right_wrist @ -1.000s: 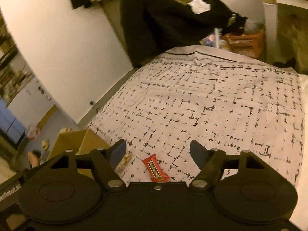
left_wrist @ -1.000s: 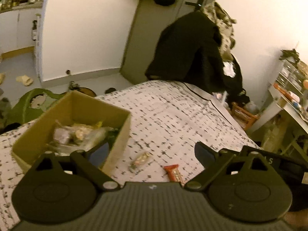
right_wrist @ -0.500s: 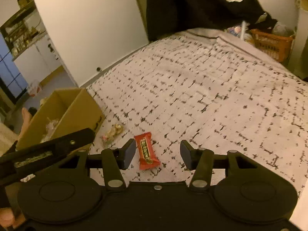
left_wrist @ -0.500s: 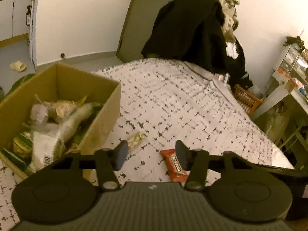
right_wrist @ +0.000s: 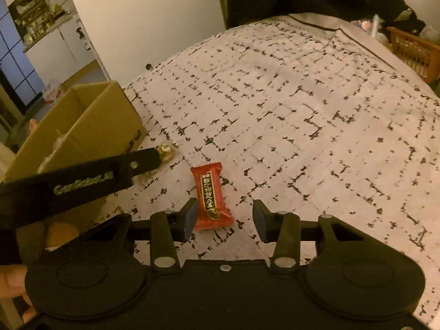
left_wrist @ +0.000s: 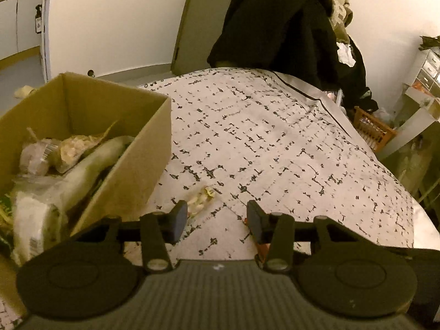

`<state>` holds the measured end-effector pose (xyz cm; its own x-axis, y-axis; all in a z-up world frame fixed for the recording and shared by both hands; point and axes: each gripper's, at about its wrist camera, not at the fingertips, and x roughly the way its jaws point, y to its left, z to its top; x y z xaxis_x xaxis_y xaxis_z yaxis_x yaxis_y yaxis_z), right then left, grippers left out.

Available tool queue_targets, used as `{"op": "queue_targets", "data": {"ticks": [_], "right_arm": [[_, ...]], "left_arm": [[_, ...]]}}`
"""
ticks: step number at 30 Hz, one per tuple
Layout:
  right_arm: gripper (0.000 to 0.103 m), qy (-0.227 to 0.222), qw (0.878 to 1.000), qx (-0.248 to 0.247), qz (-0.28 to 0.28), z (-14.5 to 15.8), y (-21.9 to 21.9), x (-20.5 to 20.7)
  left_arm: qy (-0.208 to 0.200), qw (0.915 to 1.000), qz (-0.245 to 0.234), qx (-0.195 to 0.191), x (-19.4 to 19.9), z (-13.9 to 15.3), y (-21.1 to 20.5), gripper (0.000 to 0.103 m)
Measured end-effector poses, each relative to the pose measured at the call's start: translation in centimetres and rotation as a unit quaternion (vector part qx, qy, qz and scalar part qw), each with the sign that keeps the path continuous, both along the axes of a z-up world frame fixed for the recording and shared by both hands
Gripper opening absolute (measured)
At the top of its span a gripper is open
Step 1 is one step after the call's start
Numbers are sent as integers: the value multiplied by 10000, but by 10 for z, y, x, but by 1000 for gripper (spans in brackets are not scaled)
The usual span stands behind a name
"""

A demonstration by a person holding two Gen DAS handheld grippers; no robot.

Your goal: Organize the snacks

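Claw right [right_wrist: 225, 221] sits apart, just narrowed, straddling your red snack bar [right_wrist: 210, 195] on the bed [right_wrist: 302, 104], left claw [left_wrist: 216, 221] likewise apart beside the small wrapped candy [left_wrist: 200, 198], both staged near the cardboard box [left_wrist: 132, 148] for drop-off.

left gripper [left_wrist: 217, 217]: black, ribbed grey housing, round discs, silver screws
right gripper [right_wrist: 225, 217]: black, bluish pads, silver screws
marking: raised lettering along left gripper's finger
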<state>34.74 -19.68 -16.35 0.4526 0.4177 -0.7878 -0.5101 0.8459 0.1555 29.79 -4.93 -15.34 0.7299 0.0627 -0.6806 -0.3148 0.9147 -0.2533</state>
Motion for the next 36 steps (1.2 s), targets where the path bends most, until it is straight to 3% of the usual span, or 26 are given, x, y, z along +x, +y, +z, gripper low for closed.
{"op": "queue_targets", "data": {"ticks": [7,11,22,27,30,36], "right_arm": [[43,-11,9999,-84,146,-13,15,6],[28,-70,9998,-147,66,-17,18,10],[27,-57,9997,-156,-205,-14,7,15],[27,-65,9993,-202,-300,-13,3,17],[27,-62,9993,-200,-319,-13,2,17],[27,-72,9991,-208,-368,-13,2,18]], "left_arm": [[32,9999,103,-48,10,-12,1,46],[8,9999,136,-4,15,-16,0,46],[-61,9990,-43,432,27,-21,-5,46],[71,9971,-34,760,38,-26,-13,46],[369,9932,-119,1095,50,-29,-19,46],[500,9953,-48,832,53,-25,-13,46]]}}
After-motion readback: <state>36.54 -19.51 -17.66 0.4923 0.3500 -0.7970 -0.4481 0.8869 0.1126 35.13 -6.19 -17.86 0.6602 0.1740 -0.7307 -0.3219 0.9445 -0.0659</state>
